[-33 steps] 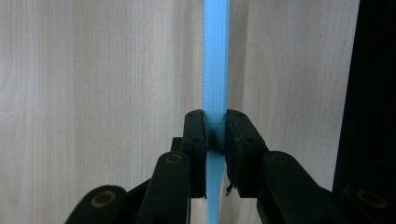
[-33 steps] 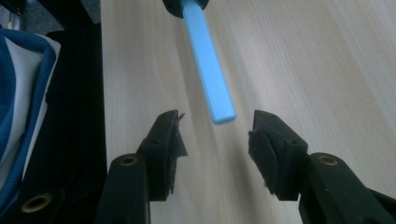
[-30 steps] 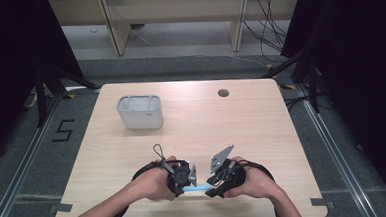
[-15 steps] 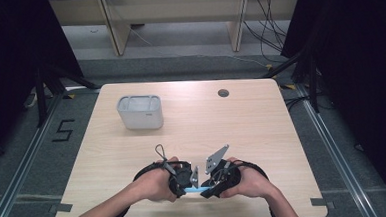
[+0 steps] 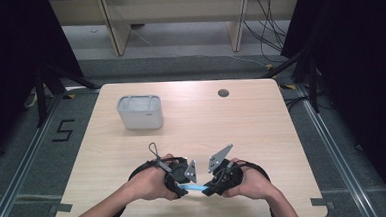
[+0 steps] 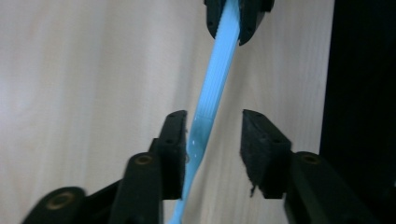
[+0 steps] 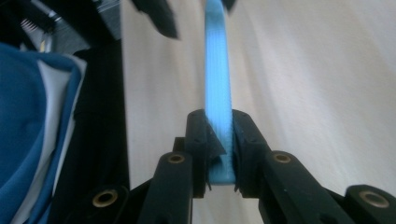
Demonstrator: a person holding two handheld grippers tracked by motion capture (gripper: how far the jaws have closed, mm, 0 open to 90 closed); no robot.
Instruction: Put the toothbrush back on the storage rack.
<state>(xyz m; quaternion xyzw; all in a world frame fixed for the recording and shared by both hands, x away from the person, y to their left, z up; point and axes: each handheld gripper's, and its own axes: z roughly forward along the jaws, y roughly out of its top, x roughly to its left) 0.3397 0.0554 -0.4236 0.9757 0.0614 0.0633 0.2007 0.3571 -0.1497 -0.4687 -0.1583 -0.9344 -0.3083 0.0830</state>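
Two grippers: both at the near edge of the table [image 5: 282,134], well apart from the grey container [image 5: 140,112] at the far left.
Left gripper [image 6: 212,140]: jaws have just been opening; they now stand parted with the light blue strip [image 6: 219,70] running between them. The strip lies against the left pad; the right pad stands clear of it, so nothing is pinched.
Right gripper [image 7: 219,144]: jaws have just been closing; both pads now press on the strip's end, a firm clamp.
Light blue strip: spans the short gap between the two grippers, nearer the person than the grey container, level above the tabletop in the high view [image 5: 195,187].
Hands: left hand [image 5: 150,183] and right hand [image 5: 250,180] each wrapped around a gripper body, facing one another.
Grey container: upright, untouched.
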